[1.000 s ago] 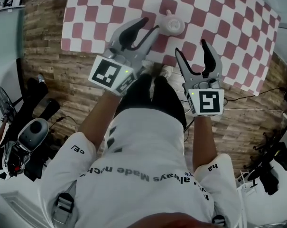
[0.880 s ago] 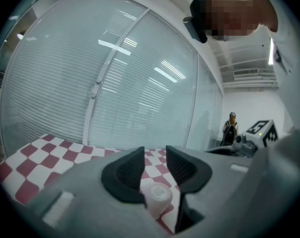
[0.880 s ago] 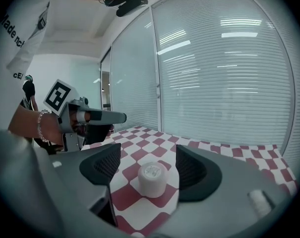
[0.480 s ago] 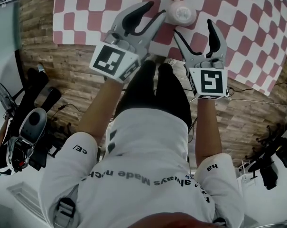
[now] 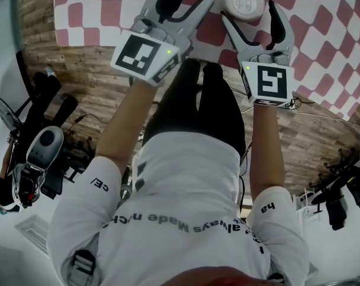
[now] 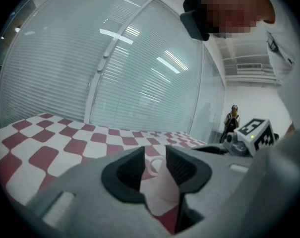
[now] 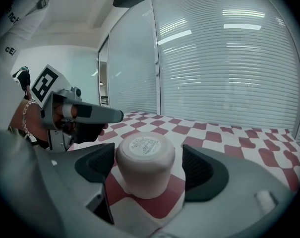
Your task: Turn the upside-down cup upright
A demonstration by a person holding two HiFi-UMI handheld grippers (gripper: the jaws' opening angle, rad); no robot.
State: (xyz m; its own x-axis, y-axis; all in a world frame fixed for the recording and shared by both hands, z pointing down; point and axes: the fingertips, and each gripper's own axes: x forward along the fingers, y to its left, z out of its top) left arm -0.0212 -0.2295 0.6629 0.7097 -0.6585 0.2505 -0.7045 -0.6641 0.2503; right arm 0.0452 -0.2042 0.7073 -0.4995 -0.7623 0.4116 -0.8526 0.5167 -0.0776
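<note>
**Checked tablecloth, one upside-down cup, a gripper on each side**

Red-and-white checked cloth (image 5: 84, 16) is covering the table (image 5: 96, 51). Wooden floor (image 5: 78, 76) is showing below its near edge, and a glass wall with blinds (image 7: 224, 58) is filling the background in both gripper views.

The cup (image 5: 244, 2) is sitting mouth-down on the cloth, close to the table's near edge. Its flat base is facing up and a round label (image 7: 142, 145) is showing on it.

The right gripper (image 7: 147, 150) is straddling the cup, one jaw on each side. Its jaws have just been opening and are standing wide, with a clear gap between each pad and the cup wall, so nothing's getting squeezed.

The left gripper (image 6: 154, 155) is hanging just beside the cup and pointing across at it. Its jaws are only a little apart and aren't pinching anything. The cup's handle (image 6: 152, 165) is just peeking through the gap, farther out on the cloth.

The person in the white T-shirt (image 5: 185, 201) is holding both grippers low over the table's near edge, marker cubes facing up.
</note>
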